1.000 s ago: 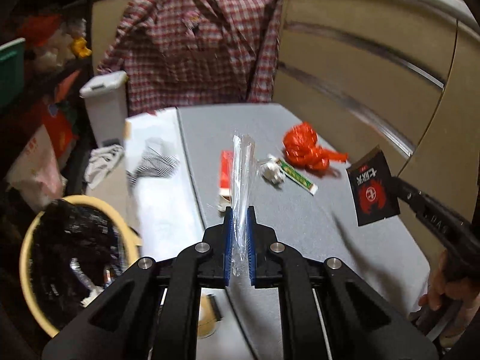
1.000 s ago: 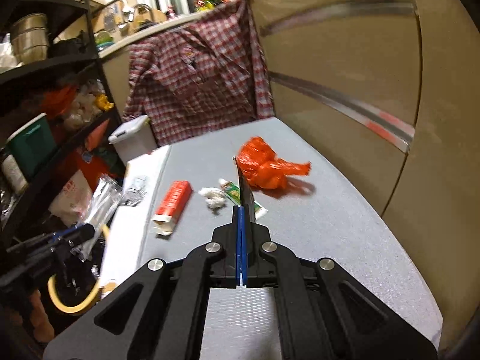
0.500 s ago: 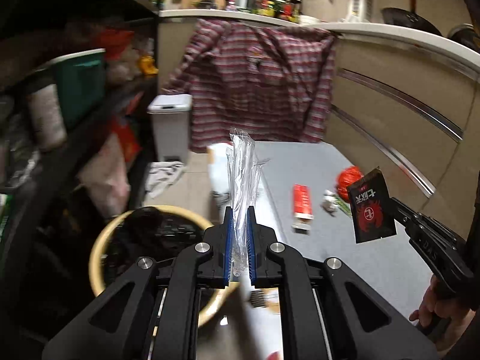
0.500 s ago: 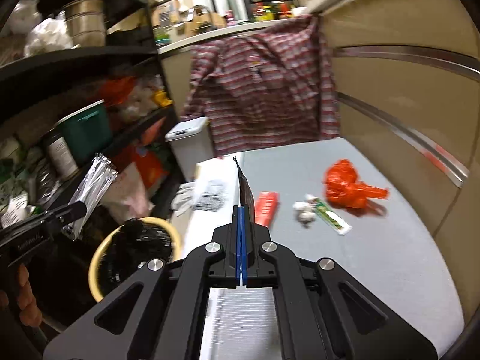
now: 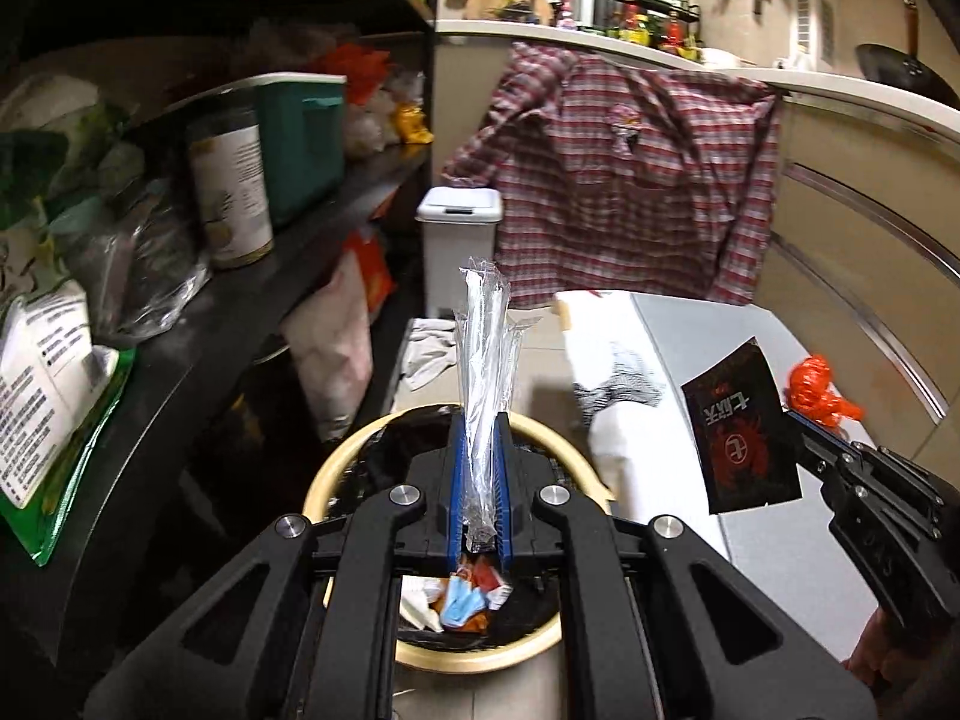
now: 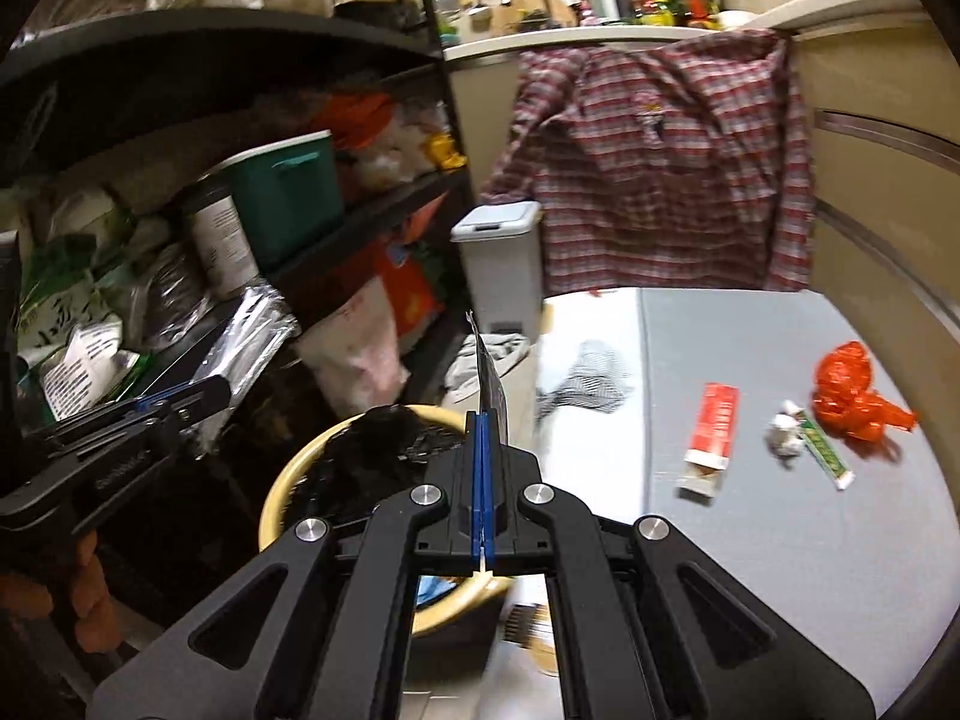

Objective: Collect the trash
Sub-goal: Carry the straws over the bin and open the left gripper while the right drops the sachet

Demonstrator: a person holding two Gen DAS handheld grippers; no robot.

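My left tool [image 5: 479, 450] pinches a clear plastic wrapper [image 5: 483, 354] between its blue pads, the wrapper standing up out of the grip, and it hangs right over the round waste bin [image 5: 336, 471] with the cream rim and black liner. Down in that bin I can see crumpled scraps [image 5: 462, 597], white, blue and red, showing through the gap under my tool. My right tool [image 6: 483, 450] is pressed together on a black sachet [image 5: 741, 426] with red print; from its own camera the sachet shows only edge-on as a thin dark blade [image 6: 489, 372] rising from the pads, while the left view shows its flat face, held above the edge of the desk [image 6: 780, 516], to the right of the bin. In the right view the bin [image 6: 282, 480] sits on the floor just below and left of my right tool, beside the desk. Still on the grey desk lie a red carton [image 6: 711, 441] with one end open, a small white wad [image 6: 785, 435], a green-and-white strip packet [image 6: 825, 450] touching the wad, and a crumpled orange bag [image 6: 852, 393] just beyond them. A striped bit of plastic [image 6: 591, 384] lies on the white part of the desk near the bin side. A plaid shirt [image 5: 618, 180] hangs over the counter behind, with a small white lidded bin [image 5: 459, 246] below it, and a dark shelf [image 5: 180, 324] full of goods stands on the left.
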